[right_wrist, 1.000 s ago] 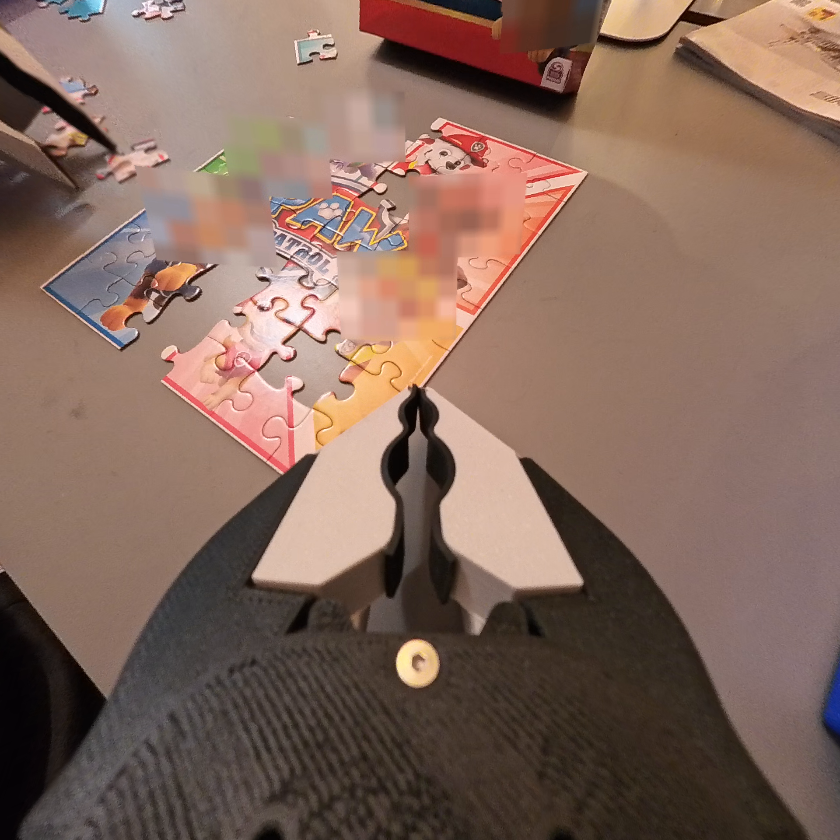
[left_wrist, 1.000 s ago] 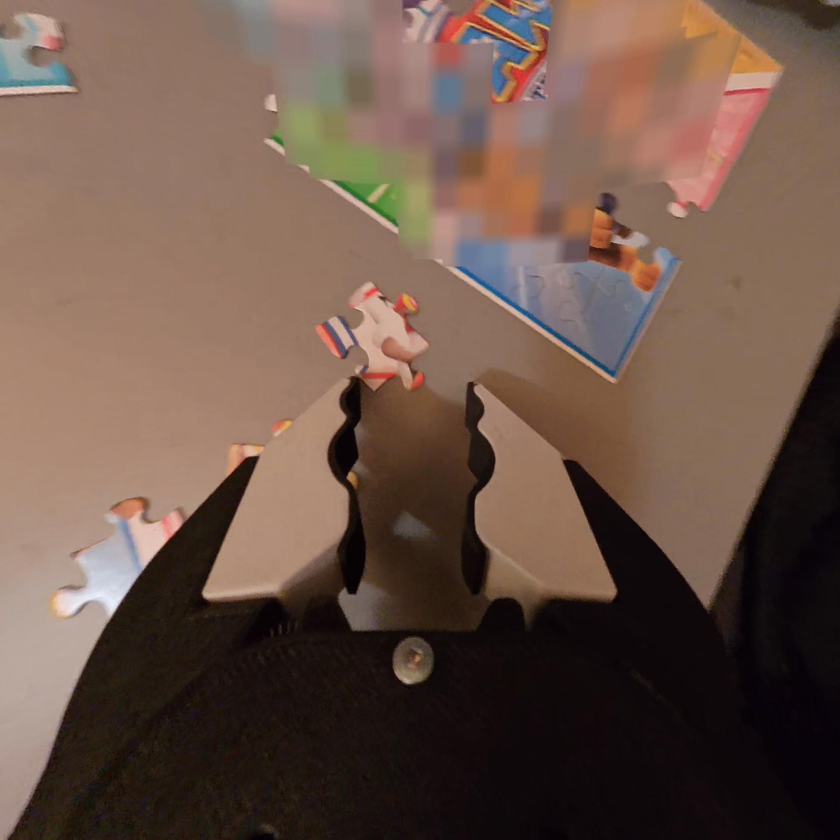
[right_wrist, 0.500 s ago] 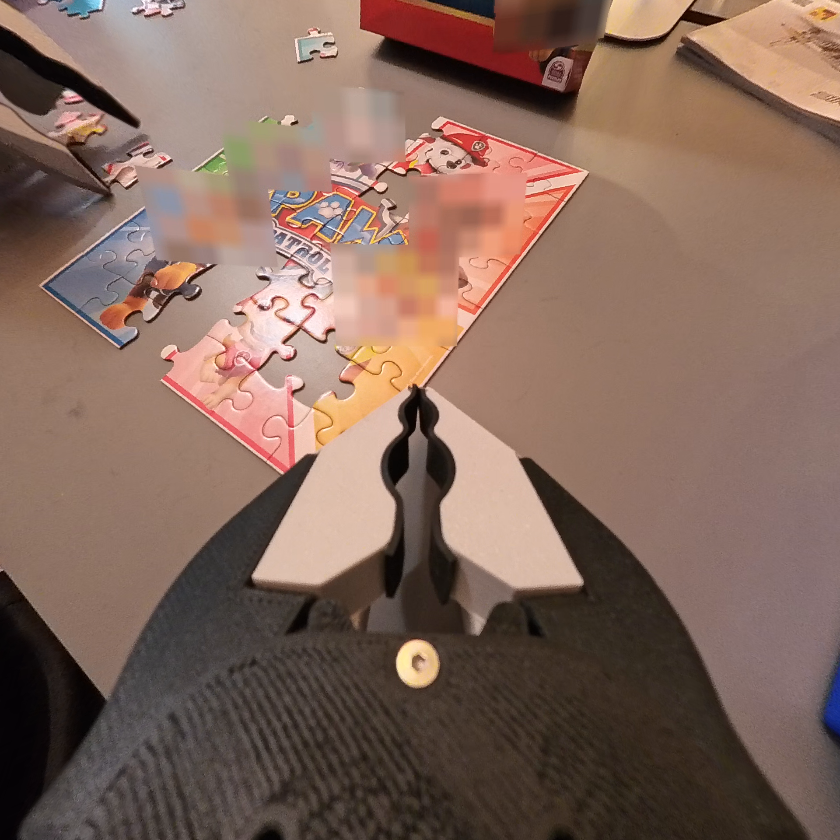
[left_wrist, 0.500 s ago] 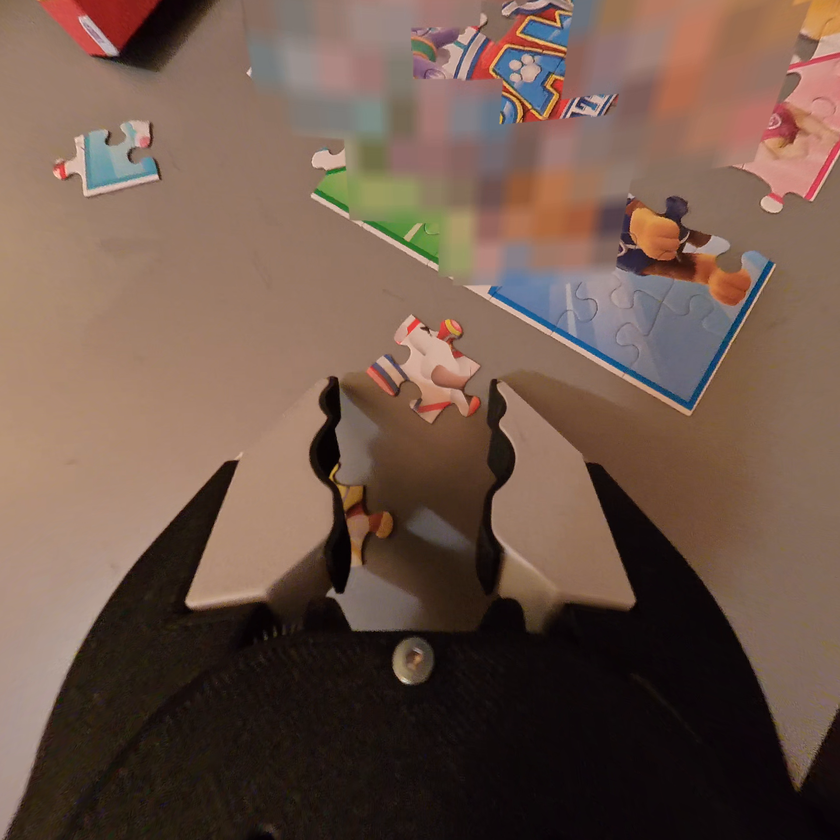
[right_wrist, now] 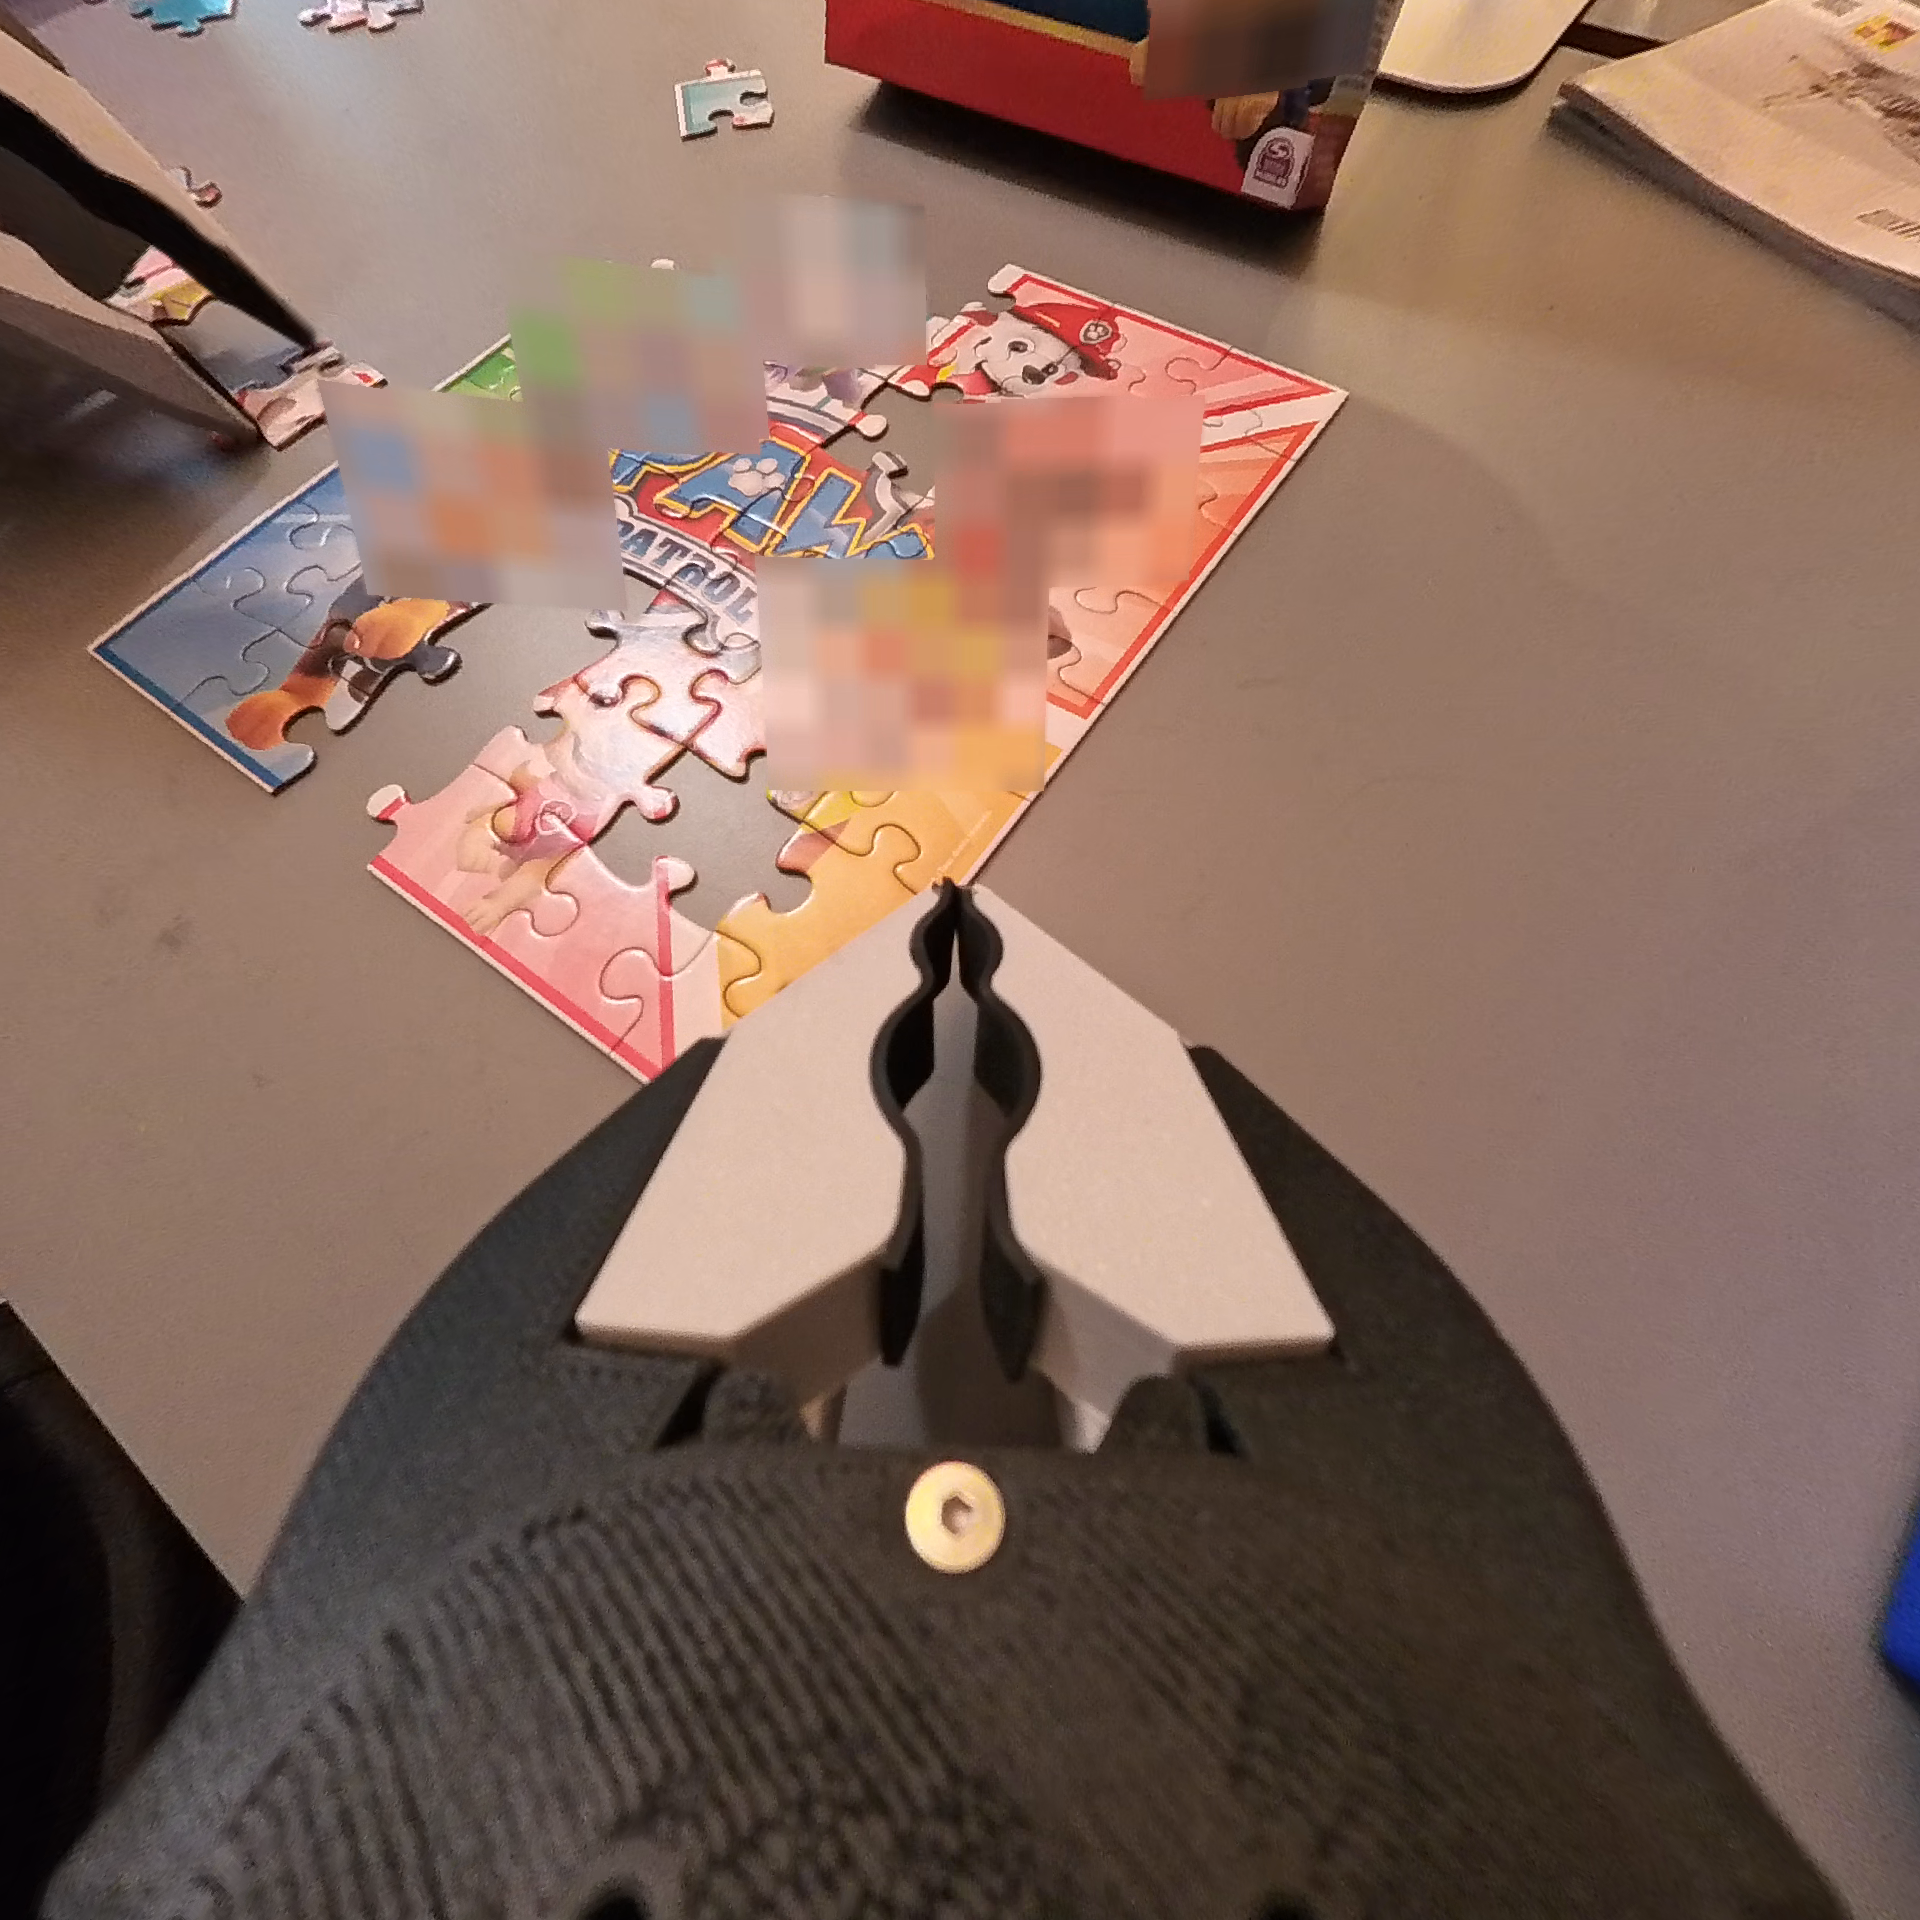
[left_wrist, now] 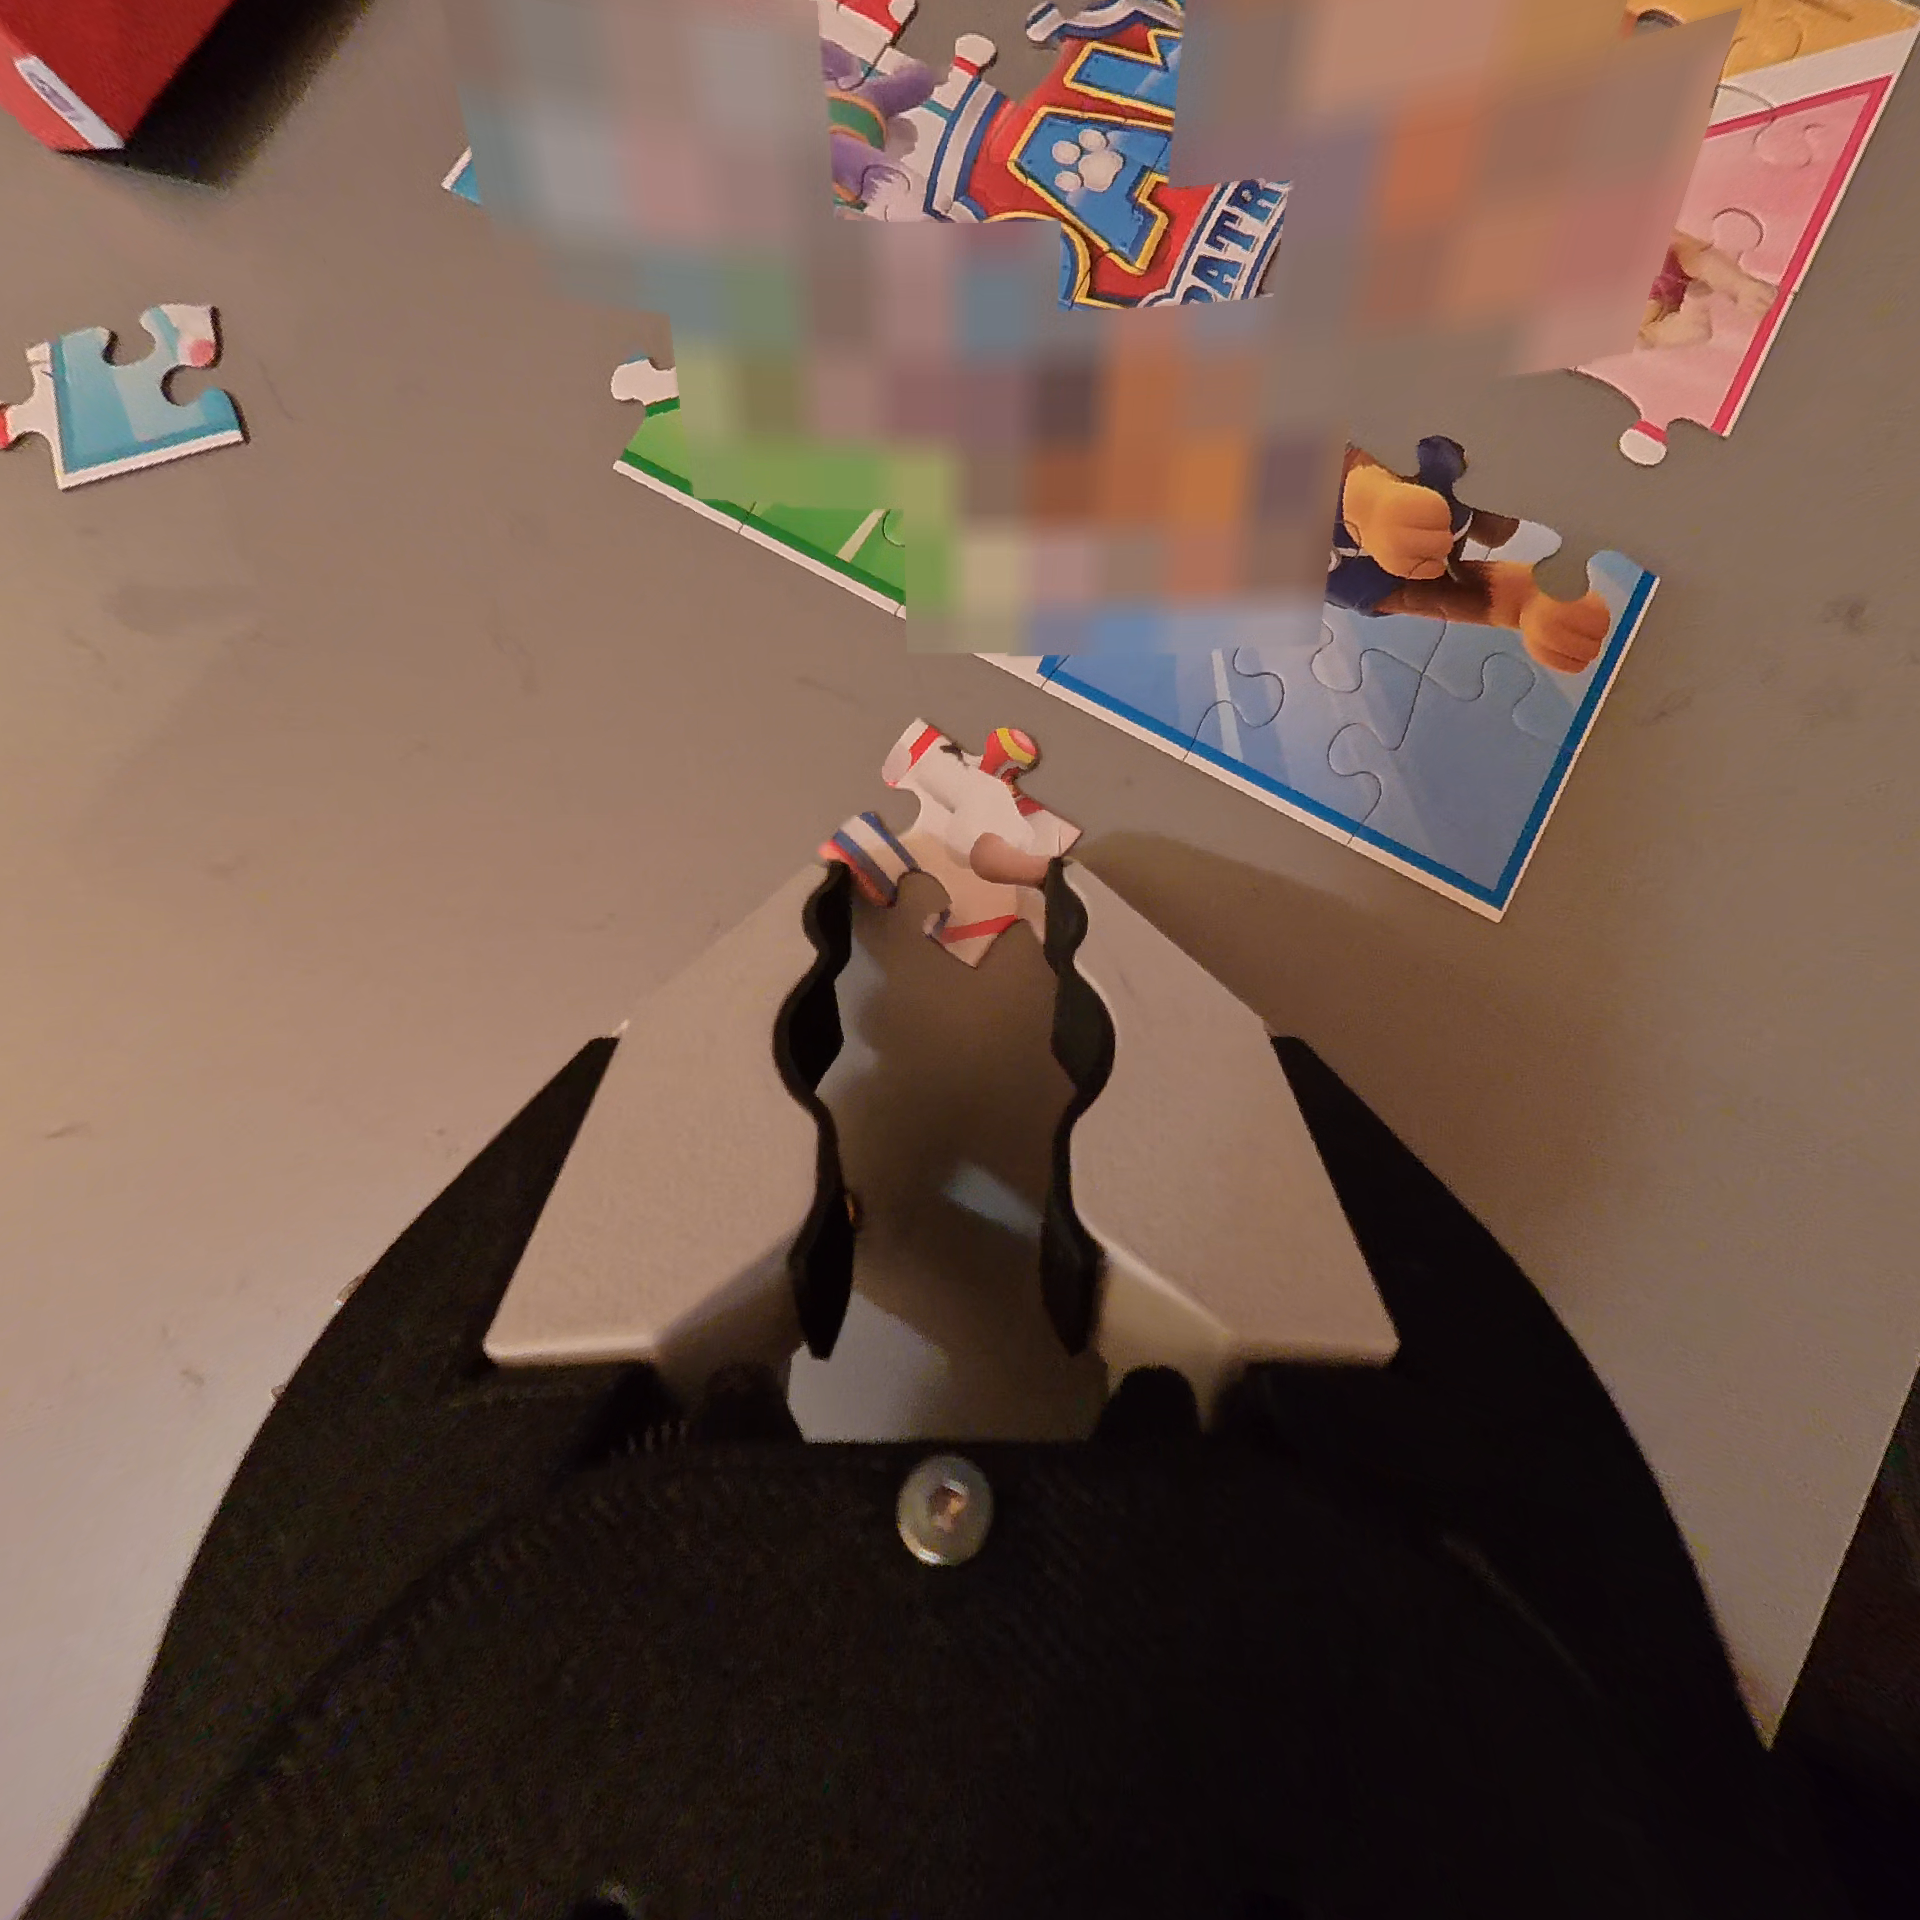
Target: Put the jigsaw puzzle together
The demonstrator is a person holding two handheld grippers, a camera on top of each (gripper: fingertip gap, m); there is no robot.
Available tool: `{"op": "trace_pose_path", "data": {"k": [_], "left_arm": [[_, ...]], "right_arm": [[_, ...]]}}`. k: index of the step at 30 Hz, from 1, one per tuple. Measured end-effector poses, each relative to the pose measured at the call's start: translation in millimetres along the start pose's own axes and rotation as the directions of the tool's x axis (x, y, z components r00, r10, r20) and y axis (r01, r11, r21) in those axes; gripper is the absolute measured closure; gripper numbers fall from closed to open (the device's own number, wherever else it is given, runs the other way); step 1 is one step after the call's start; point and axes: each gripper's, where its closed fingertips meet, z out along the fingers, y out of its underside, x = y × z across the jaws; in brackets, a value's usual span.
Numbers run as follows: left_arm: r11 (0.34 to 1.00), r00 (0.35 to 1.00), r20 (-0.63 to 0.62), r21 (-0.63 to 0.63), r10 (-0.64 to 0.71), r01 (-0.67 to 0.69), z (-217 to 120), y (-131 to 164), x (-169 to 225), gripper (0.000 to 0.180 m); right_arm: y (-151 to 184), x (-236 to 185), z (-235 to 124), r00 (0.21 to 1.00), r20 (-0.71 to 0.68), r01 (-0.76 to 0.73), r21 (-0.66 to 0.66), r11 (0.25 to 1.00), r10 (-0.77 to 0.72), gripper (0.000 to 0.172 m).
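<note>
— Grey desk (right_wrist: 1455, 727) under warm, dim light is what we see all round; the half-built jigsaw (right_wrist: 665, 935) lies flat on it, and we take that as our landmark.

— Agreed. Our left hand-held gripper (left_wrist: 940, 883) sits just off the jigsaw's (left_wrist: 1455, 769) blue-bordered corner. Its jaws stand part-way apart, and a loose white piece with red and blue stripes (left_wrist: 966, 831) lies between the fingertips.

— Do the pads press on it?

— We see the striped tab meeting the left pad (left_wrist: 826, 914) and the piece's right edge meeting the right pad (left_wrist: 1060, 904), so we read it as gripped by its two sides, most of the piece sticking out forward toward the jigsaw.

— And the right one?

— Our right hand-held gripper (right_wrist: 948, 904) hovers at the jigsaw's yellow corner, jaws fully together, the pads meeting on nothing.

— Other things around the jigsaw?

— A loose light-blue piece (left_wrist: 135, 395) lies well to the left of it in the left wrist view. A red box (right_wrist: 1091, 94) stands beyond its far side, with another pale blue piece (right_wrist: 722, 99) just beside the box. A stack of printed papers (right_wrist: 1766, 145) lies off to the far right. Several gaps in the jigsaw show bare desk.
</note>
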Motion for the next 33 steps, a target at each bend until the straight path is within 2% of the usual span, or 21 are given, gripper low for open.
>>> {"op": "trace_pose_path", "data": {"k": [2,3,7,11,14,16,19,25,27,31,33], "left_arm": [[1.000,1.000,0.019,0.011,0.009,-0.009,-2,-2,-3,0.164],[1.000,1.000,0.027,0.020,0.011,-0.011,-3,-4,-4,0.163],[1.000,0.999,0.047,0.029,0.003,-0.005,-5,-6,-7,0.145],[0.998,0.989,0.145,0.052,-0.029,0.022,-1,-11,-24,0.112],[0.998,0.988,0.149,0.046,-0.045,0.039,6,-11,-24,0.103],[0.997,0.992,0.112,0.055,-0.059,0.053,10,-13,-19,0.111],[0.997,0.997,0.050,0.051,-0.066,0.063,10,-12,-10,0.138],[0.997,0.997,0.030,0.046,-0.065,0.064,7,-10,-8,0.139],[0.996,0.997,0.035,0.062,-0.062,0.060,4,-13,-9,0.163],[0.995,0.997,0.035,0.074,-0.076,0.073,-1,-14,-10,0.147],[0.995,0.993,0.080,0.065,-0.084,0.079,-1,-12,-19,0.137]], "right_arm": [[0,0,0,1.000,0.000,0.000,0.000,1.000,0.000,0.172],[0,0,0,1.000,0.000,0.000,0.000,1.000,0.000,0.172],[0,0,0,1.000,0.000,0.001,0.000,1.000,-0.001,0.172],[0,0,0,1.000,0.000,0.002,-0.001,1.000,-0.002,0.172],[0,0,0,1.000,0.001,0.001,-0.001,1.000,-0.001,0.172],[0,0,0,1.000,0.001,0.002,0.000,1.000,-0.002,0.172],[0,0,0,1.000,0.001,0.002,0.000,1.000,-0.002,0.172],[0,0,0,1.000,0.000,0.003,-0.001,1.000,-0.003,0.172],[0,0,0,1.000,0.000,0.003,-0.001,1.000,-0.003,0.172],[0,0,0,1.000,0.000,0.003,-0.003,1.000,-0.003,0.172],[0,0,0,1.000,0.000,0.004,-0.003,1.000,-0.004,0.172]]}}
